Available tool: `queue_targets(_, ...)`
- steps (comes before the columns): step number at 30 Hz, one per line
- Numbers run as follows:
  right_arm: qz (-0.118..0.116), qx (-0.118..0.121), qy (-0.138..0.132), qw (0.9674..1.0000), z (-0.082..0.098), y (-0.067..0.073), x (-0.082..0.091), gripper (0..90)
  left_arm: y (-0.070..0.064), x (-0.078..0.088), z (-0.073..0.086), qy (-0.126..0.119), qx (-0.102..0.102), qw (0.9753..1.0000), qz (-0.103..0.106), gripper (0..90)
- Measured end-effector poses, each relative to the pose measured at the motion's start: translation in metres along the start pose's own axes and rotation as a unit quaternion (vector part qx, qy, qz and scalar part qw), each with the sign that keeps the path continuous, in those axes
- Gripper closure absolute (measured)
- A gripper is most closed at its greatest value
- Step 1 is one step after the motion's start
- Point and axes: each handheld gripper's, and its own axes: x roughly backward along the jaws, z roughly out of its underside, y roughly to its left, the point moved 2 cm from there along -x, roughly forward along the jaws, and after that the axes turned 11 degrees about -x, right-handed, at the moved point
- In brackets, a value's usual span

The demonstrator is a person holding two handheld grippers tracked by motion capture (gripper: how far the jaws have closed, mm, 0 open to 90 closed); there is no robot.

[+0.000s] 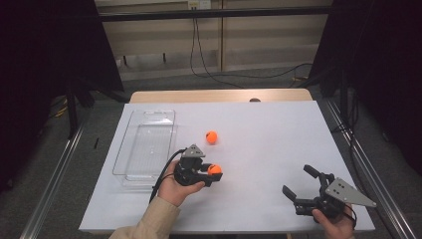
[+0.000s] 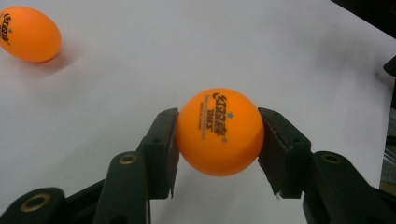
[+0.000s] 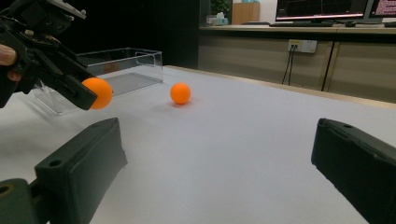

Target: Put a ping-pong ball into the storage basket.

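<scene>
Above the table [image 1: 259, 149], the left gripper [image 1: 211, 175] clamped one orange ball [image 1: 215, 170] — nothing yet in the clear tray [image 1: 130, 144]; second ball [image 1: 211, 137] waited, right gripper [image 1: 298, 184] gaped empty.

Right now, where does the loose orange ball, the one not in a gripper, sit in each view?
High view: loose ball lies mid-table, beyond the left gripper, right of the clear tray.
Left gripper view: top left corner.
Right gripper view: centre left, right of the tray.
Shared landmark: the held ball.
</scene>
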Motion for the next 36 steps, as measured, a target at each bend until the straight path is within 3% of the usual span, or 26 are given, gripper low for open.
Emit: queue_targets(36, 0.004, -0.003, -0.001, 1.0, 0.0, -0.001, 0.0, 0.9, 0.012, 0.013, -0.003, -0.004, 0.012, 0.9999, -0.008, 51.0)
